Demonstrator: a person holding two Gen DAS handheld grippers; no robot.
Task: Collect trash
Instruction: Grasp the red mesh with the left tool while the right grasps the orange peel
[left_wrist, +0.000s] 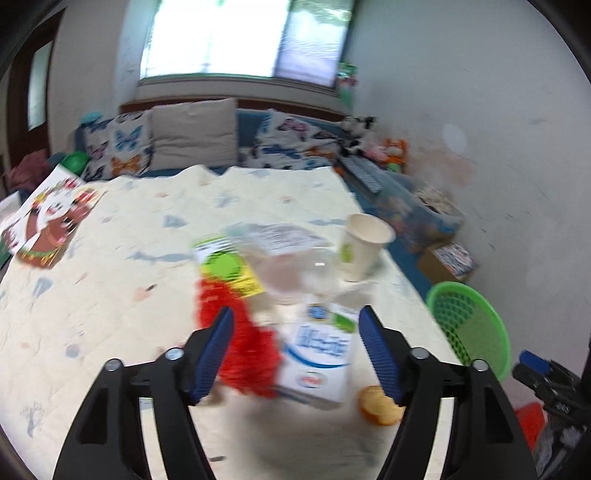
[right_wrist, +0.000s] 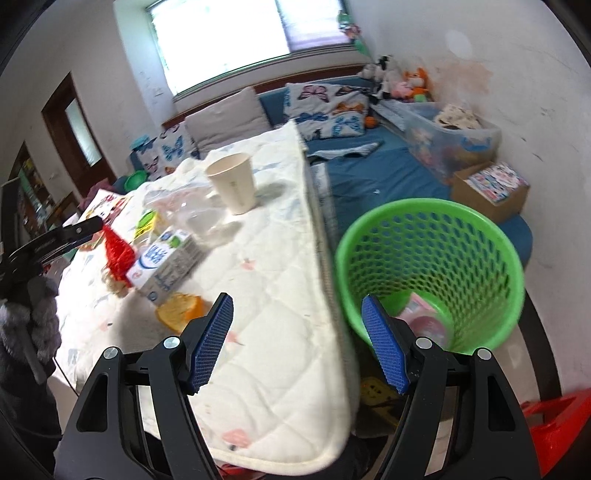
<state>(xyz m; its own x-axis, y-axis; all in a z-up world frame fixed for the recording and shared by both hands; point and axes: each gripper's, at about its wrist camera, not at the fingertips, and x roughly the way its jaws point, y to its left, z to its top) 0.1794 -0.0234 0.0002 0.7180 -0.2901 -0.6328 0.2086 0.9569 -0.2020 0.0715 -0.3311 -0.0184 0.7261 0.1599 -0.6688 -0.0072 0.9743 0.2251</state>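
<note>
- Left gripper (left_wrist: 297, 352): jaws spread wide, nothing between the pads. It points down at the trash cluster on the quilted table cover (left_wrist: 129, 295); the red mesh wrapper (left_wrist: 240, 343) and the milk carton (left_wrist: 317, 362) lie just beyond its tips.
- Right gripper (right_wrist: 297, 341): jaws also apart and empty. It hangs over the near right edge of the table, with the green mesh basket (right_wrist: 432, 266) just to its right, on the floor beside the table.
- Done so far, by my reading: the basket already holds at least one item, a pinkish round container (right_wrist: 424, 321) at its bottom. What else lies in there cannot be made out.
- Still on the table: the red mesh wrapper, the milk carton lying on its side, a piece of orange peel (right_wrist: 181, 312) near the carton, a paper cup (right_wrist: 232, 182) standing upright further off, a clear crumpled plastic wrapper (left_wrist: 291, 266) between cup and carton, and a green-and-yellow pack (left_wrist: 229, 266) at the left of the heap.
- Assessment: collection is at an early stage; most pieces remain. The left-wrist view is motion-blurred, so finer contact there cannot be judged.
</note>
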